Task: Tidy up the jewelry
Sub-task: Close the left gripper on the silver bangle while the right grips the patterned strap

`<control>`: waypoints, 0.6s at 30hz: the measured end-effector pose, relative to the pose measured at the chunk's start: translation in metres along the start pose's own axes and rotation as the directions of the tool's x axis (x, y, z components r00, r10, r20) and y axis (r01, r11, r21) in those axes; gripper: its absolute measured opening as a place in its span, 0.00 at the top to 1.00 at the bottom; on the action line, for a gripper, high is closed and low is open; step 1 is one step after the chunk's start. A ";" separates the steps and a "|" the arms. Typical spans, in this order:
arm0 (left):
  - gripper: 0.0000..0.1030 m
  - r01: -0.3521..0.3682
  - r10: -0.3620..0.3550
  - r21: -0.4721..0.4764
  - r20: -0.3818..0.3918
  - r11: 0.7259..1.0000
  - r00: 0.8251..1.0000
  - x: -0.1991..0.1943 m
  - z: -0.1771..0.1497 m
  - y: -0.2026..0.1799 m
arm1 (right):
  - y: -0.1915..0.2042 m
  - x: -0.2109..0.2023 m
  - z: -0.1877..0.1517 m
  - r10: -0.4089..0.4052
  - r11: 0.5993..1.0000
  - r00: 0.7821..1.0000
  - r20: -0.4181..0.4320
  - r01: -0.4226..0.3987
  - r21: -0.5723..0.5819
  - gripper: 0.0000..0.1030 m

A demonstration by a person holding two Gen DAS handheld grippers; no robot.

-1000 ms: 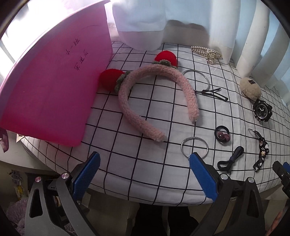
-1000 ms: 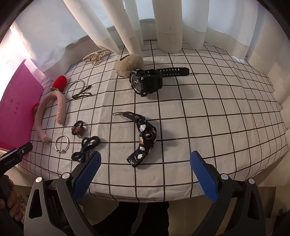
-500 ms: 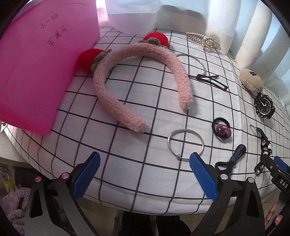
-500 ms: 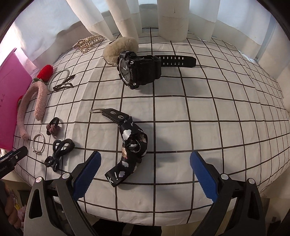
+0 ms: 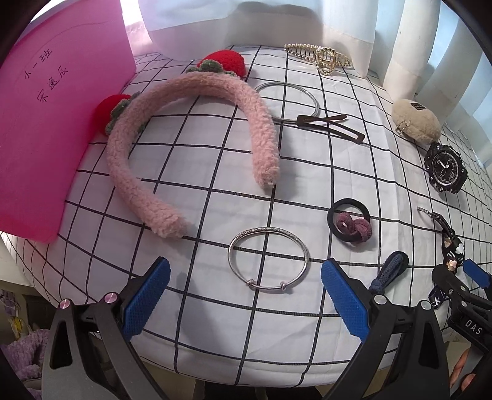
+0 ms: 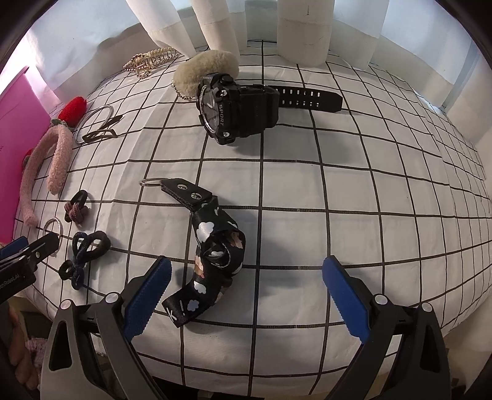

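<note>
A silver bangle [image 5: 268, 258] lies on the checked cloth, between the blue pads of my left gripper [image 5: 246, 295], which is open and empty just short of it. Behind it curves a pink fuzzy headband [image 5: 190, 144] with red strawberry ends. In the right wrist view a black strap with white clouds [image 6: 212, 252] lies crumpled in front of my right gripper [image 6: 246, 295], also open and empty. A black sport watch [image 6: 243, 107] sits farther back. Black and mauve hair ties [image 5: 350, 223] and a navy hair tie [image 6: 87, 250] lie between the two grippers.
A pink folder [image 5: 46, 123] leans at the left edge. At the back lie a gold claw clip [image 5: 323, 58], a larger silver bangle [image 5: 287, 101], a brown snap clip [image 5: 329, 127] and a beige plush pouch [image 5: 415, 120]. White curtains [image 6: 304, 27] hang behind the table.
Both grippers have moved forward and lower over the table. The silver bangle now lies between the left pads, and the clouded strap is closer to the right gripper.
</note>
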State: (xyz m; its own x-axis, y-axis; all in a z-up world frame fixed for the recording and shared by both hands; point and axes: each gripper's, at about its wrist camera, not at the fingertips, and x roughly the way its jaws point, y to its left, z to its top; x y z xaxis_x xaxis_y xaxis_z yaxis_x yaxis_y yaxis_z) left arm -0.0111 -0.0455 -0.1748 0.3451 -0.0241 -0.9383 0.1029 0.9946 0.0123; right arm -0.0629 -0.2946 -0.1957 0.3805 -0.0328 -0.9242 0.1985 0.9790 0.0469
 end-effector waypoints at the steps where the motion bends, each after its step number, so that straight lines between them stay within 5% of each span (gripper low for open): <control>1: 0.06 0.001 -0.001 0.001 -0.009 1.000 1.000 0.002 0.000 -0.001 | 0.001 0.000 0.000 -0.004 1.000 1.000 0.001 0.004 -0.005 0.09; 18: 0.11 0.016 -0.015 -0.001 0.030 1.000 0.999 0.004 -0.002 -0.001 | 0.007 0.001 -0.003 -0.006 0.999 0.999 0.033 0.007 -0.044 0.10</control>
State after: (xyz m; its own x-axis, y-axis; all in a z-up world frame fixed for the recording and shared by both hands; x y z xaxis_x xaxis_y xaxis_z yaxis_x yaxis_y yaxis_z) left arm -0.0115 -0.0465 -0.1795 0.3716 -0.0426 -0.9274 0.1076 0.9942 -0.0026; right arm -0.0643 -0.2870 -0.1973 0.4087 -0.0451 -0.9116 0.1616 0.9866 0.0236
